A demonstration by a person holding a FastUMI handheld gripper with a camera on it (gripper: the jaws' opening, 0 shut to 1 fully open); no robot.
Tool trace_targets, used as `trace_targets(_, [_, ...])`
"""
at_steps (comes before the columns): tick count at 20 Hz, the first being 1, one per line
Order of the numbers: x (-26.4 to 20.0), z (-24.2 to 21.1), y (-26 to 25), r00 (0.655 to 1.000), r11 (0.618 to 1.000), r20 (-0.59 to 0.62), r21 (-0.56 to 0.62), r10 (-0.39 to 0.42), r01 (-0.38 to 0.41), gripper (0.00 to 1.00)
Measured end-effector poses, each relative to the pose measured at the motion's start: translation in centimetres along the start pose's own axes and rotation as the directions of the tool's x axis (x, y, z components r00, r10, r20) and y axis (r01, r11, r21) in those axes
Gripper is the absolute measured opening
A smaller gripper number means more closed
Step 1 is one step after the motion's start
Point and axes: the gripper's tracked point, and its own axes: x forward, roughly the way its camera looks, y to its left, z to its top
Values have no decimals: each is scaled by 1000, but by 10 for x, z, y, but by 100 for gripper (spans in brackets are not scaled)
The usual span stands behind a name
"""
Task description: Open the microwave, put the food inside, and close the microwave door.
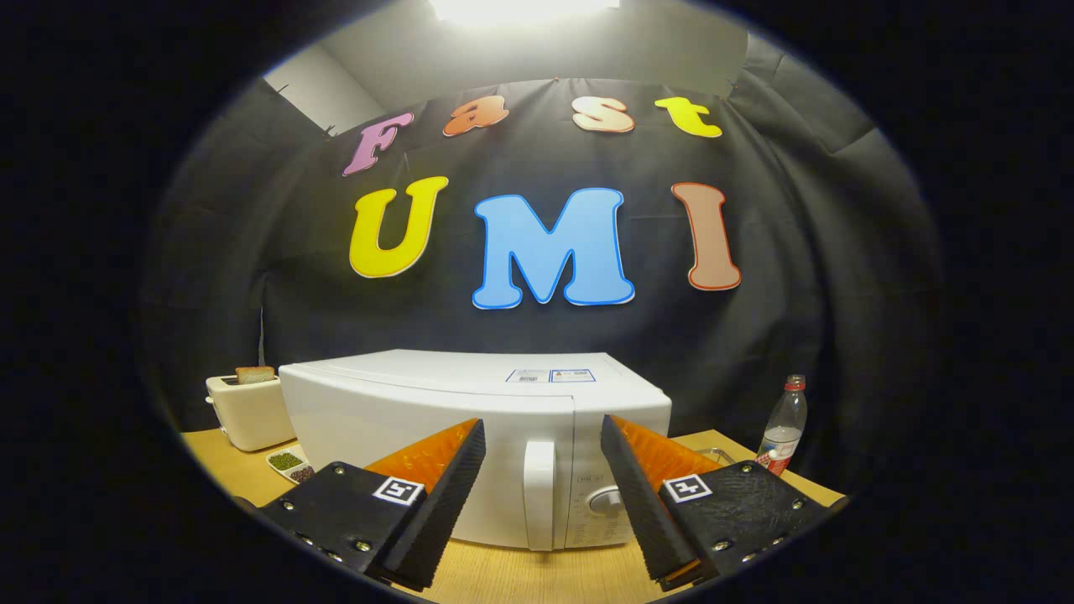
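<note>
Claw (543, 470): fingers spread wide apart, clamped on nothing; raised above the surface and aimed at the microwave front.
Microwave (428, 411): white, just ahead of the claw, door shut; its body spans the gap between the fingers and runs past both.
Door handle (539, 493): upright white bar, seen in the gap between the fingers, nearer the right finger than the left; apart from both, no contact.
Control dial (606, 500): just right of the handle, partly behind the right finger.
Food: not certain which item is meant. A small tray of dark and green portions (289, 464) sits on the surface beyond the left finger, at the microwave's left corner. Contents too small to name.
Toaster (249, 409): pale, beyond the left finger, left of the microwave, a slice of bread (255, 374) standing in its slot.
Bottle (784, 426): clear, red cap, upright, beyond the right finger and well clear of the microwave.
Surface (537, 579): light wood, carrying all of the above.
Step in hand: judged the first, approach to the door; nothing opened or loaded yet.
Next move calls for: advancing so the handle sits between the fingers, closing on it, then pulling along the door's swing, the hinge likely on the left side.
</note>
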Motion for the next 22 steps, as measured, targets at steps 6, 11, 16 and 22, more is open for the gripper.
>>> trace_targets(6, [7,-33,8,1000,999,-4,-32,3,-4,89])
trace_targets(11, [16,-62,10,997,1000,-83,21,12,-10,89])
trace_targets(16, [29,-86,4,990,1000,-141,25,1,3,74])
trace_targets(22, [32,-92,-2,991,997,-121,-57,-49,42,41])
